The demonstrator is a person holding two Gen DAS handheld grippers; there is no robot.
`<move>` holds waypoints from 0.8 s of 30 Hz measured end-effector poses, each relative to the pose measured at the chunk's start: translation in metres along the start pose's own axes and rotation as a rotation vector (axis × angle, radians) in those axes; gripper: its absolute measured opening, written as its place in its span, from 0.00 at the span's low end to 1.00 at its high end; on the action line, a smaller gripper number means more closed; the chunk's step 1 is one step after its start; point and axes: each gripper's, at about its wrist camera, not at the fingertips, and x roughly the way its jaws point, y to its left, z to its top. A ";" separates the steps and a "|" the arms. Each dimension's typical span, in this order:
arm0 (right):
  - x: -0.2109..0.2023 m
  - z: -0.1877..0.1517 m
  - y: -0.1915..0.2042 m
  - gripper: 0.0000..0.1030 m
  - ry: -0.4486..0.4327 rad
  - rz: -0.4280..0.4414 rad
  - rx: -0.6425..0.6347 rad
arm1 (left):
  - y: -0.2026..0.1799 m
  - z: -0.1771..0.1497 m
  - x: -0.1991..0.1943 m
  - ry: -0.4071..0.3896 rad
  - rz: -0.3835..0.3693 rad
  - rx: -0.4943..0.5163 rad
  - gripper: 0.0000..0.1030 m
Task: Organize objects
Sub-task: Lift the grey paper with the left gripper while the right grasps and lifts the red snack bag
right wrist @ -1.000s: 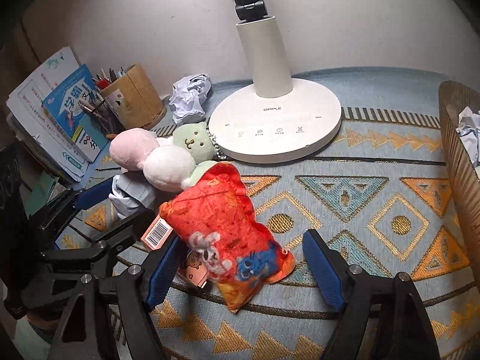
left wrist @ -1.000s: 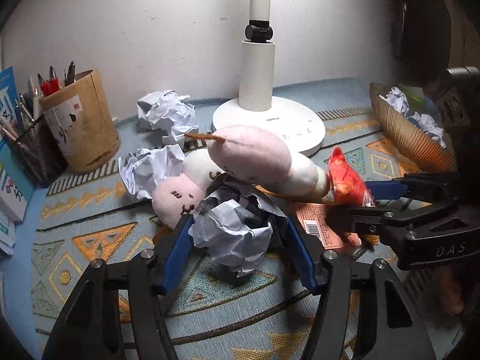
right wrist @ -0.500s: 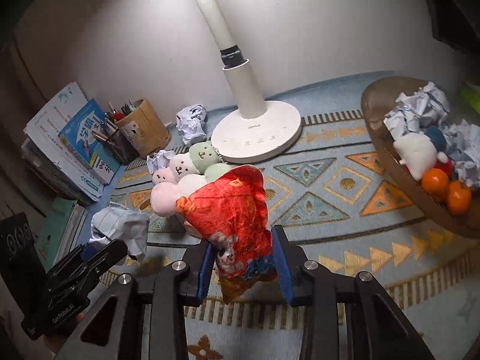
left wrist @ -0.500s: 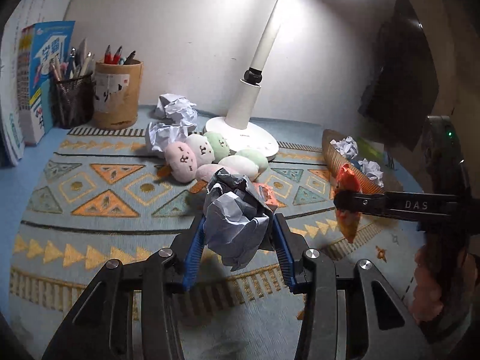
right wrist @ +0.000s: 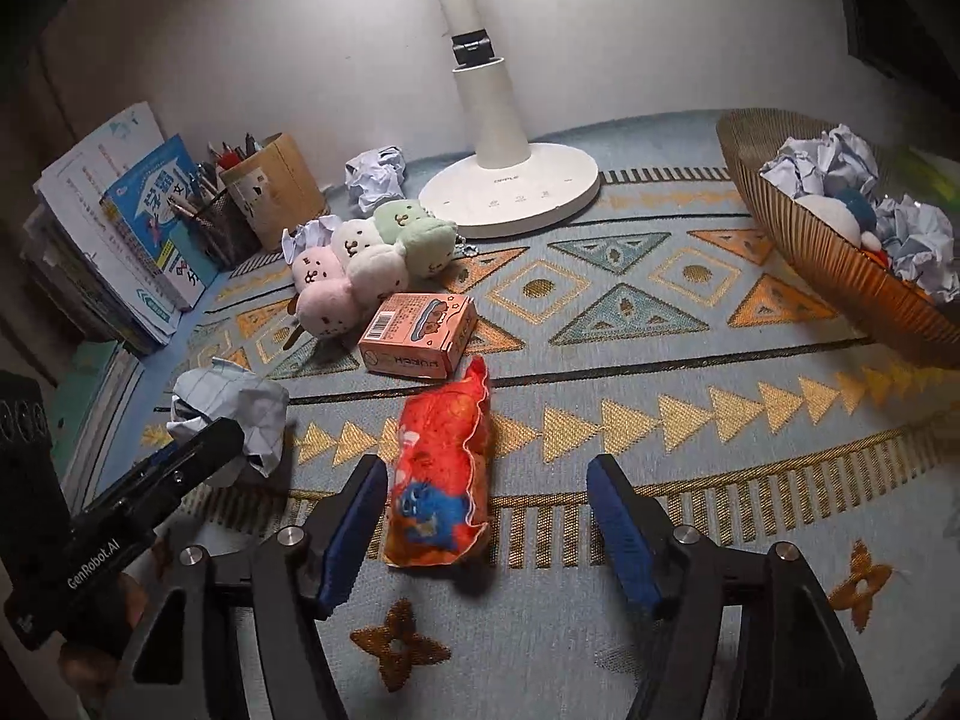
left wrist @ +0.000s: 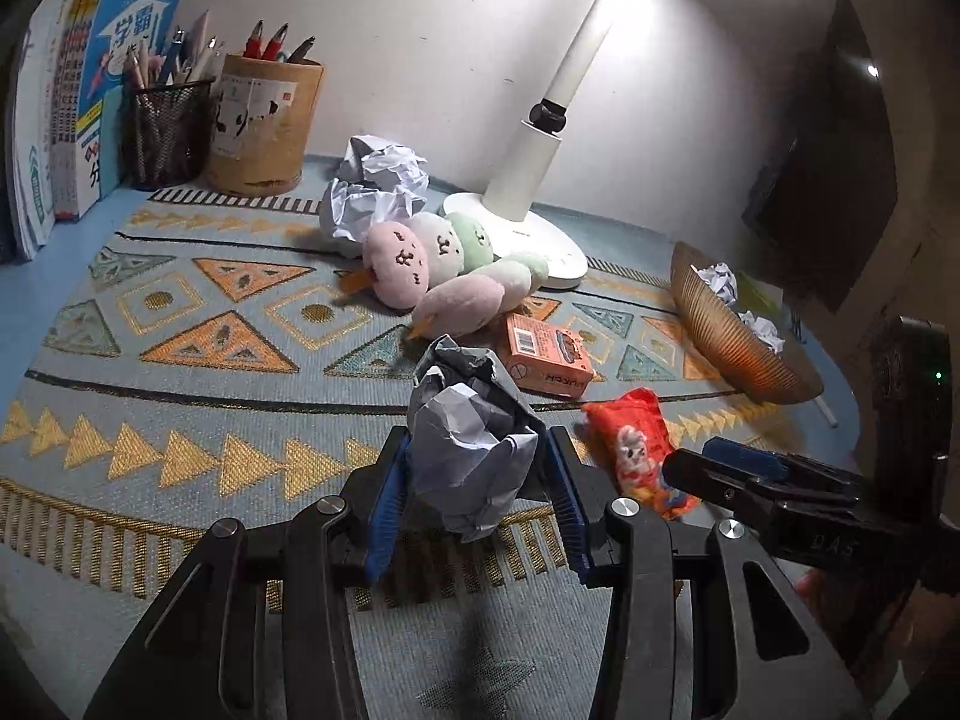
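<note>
crumpled paper ball [left wrist: 474,450]: lower centre of the left view, clenched between the left gripper [left wrist: 474,501] pads; judged light, crushable, best held across its bulk. red snack packet [right wrist: 444,462]: lower centre, lying on the mat [right wrist: 660,324] between the opening, untouching jaws of the right gripper [right wrist: 489,531]; judged soft, slippery.

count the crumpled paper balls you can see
5, maybe more. One clamped in the left gripper, paper ball. Two by the lamp base: one at the wall, one behind the plush toys. Two in the basket; others may be buried.
</note>
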 end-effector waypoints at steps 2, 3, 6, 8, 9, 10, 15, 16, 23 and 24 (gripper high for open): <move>0.004 -0.006 0.003 0.66 -0.004 0.002 -0.034 | -0.001 0.000 0.001 0.001 0.002 0.004 0.41; 0.009 -0.010 0.002 0.66 -0.001 0.012 -0.033 | 0.001 0.000 0.000 -0.001 0.000 -0.001 0.41; 0.016 -0.011 0.006 0.66 0.022 -0.009 -0.042 | 0.004 0.000 0.002 0.006 -0.004 -0.015 0.41; 0.013 -0.010 0.008 0.66 -0.011 -0.044 -0.054 | 0.003 0.000 0.002 0.009 -0.008 -0.010 0.41; 0.015 -0.010 0.008 0.66 -0.007 -0.056 -0.057 | 0.002 0.000 0.002 0.009 -0.006 -0.005 0.41; 0.017 -0.009 0.009 0.66 -0.002 -0.063 -0.059 | 0.002 0.000 0.003 0.011 -0.005 -0.003 0.41; 0.022 -0.008 0.021 0.66 -0.014 -0.123 -0.120 | 0.001 0.000 0.005 0.020 0.005 -0.003 0.41; 0.026 -0.008 0.025 0.65 -0.004 -0.146 -0.138 | 0.001 0.000 0.006 0.023 0.007 -0.002 0.41; 0.026 -0.017 0.048 0.38 -0.043 -0.178 -0.262 | 0.001 0.000 0.005 0.024 0.000 0.000 0.41; 0.025 -0.018 0.051 0.37 -0.054 -0.179 -0.280 | 0.001 0.000 0.005 0.022 -0.002 0.003 0.41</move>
